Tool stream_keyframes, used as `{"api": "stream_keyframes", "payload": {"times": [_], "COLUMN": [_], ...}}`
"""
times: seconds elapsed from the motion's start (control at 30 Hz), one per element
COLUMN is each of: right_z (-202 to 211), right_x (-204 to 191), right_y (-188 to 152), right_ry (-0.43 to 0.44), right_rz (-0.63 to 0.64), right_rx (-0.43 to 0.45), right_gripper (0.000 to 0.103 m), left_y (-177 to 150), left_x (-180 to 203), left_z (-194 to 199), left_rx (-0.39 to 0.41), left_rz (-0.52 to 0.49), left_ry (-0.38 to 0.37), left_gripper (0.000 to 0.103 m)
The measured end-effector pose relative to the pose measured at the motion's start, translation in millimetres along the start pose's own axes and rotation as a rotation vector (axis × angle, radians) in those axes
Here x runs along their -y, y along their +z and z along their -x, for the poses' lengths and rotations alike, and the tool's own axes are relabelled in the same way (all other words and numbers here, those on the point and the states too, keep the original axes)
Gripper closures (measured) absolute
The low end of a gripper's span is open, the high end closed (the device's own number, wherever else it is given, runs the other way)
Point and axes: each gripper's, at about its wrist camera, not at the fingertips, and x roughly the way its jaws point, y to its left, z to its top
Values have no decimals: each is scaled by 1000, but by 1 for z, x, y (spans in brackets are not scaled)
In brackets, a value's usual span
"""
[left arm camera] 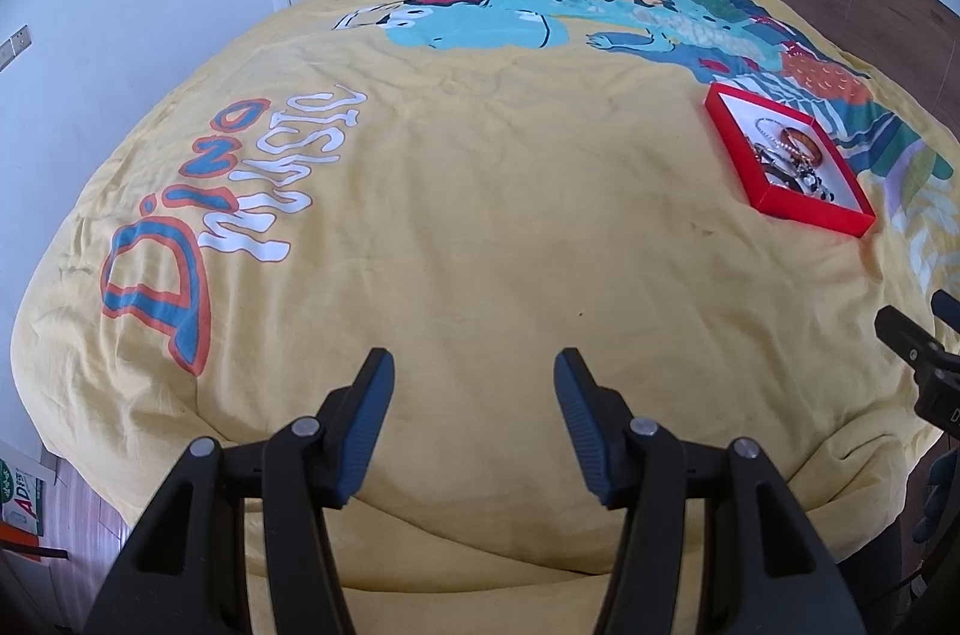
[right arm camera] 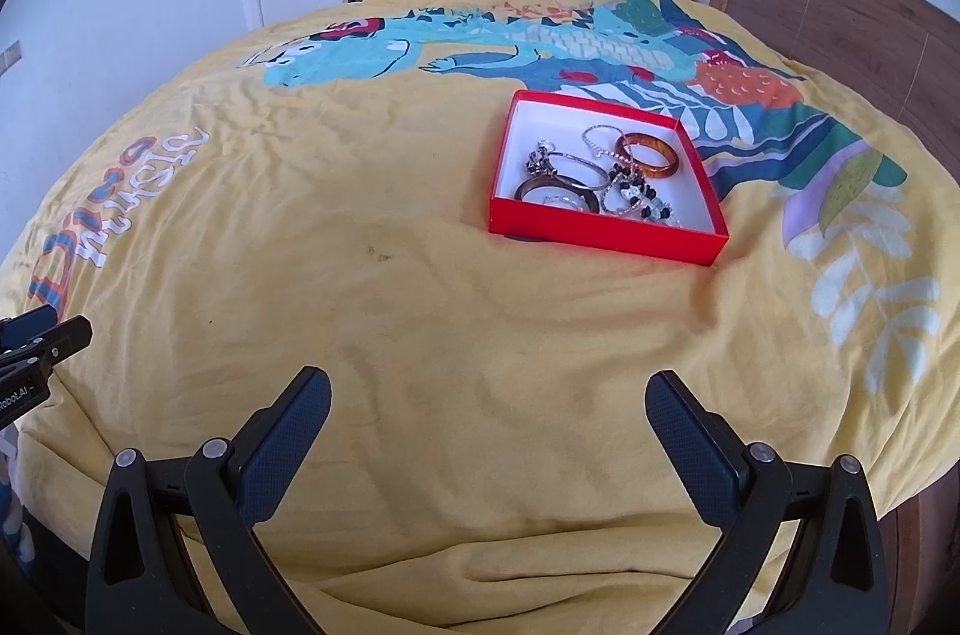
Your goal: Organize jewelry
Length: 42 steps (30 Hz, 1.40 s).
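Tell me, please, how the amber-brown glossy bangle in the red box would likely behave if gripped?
The amber-brown glossy bangle looks rigid, so it should keep its shape. Its shiny surface may slip between jaws. It lies against a beaded strand in the shallow red cardboard box, so lifting might drag that along.

The yellow bedspread (left arm camera: 480, 227) reads "Dino music"; the left gripper (right arm camera: 42, 341) body shows "obot.AI".

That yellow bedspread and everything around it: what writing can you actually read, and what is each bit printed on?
"Dino music", upside down: yellow bedspread.
"AD", rest cut off: green and white package on the floor.
"obot.AI", start hidden: left gripper, seen in the right wrist view.
"D", rest cut off: right gripper.
Red jewelry box: no writing visible.
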Motion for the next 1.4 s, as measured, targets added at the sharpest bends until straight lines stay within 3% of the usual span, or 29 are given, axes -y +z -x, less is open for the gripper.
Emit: {"api": "stream_keyframes", "payload": {"times": [0.77, 1.4], "right_z": [-11, -15], "right_x": [0, -12], "right_y": [8, 10], "right_ry": [17, 28], "right_rz": [22, 45], "right_rx": [2, -2], "right_gripper": [0, 0], "left_y": [6, 8], "left_x": [6, 4], "left_z": [-22, -27], "left_rx": [-14, -15], "left_rz": [-8, 0], "left_ry": [70, 74], "left_gripper": [50, 50]}}
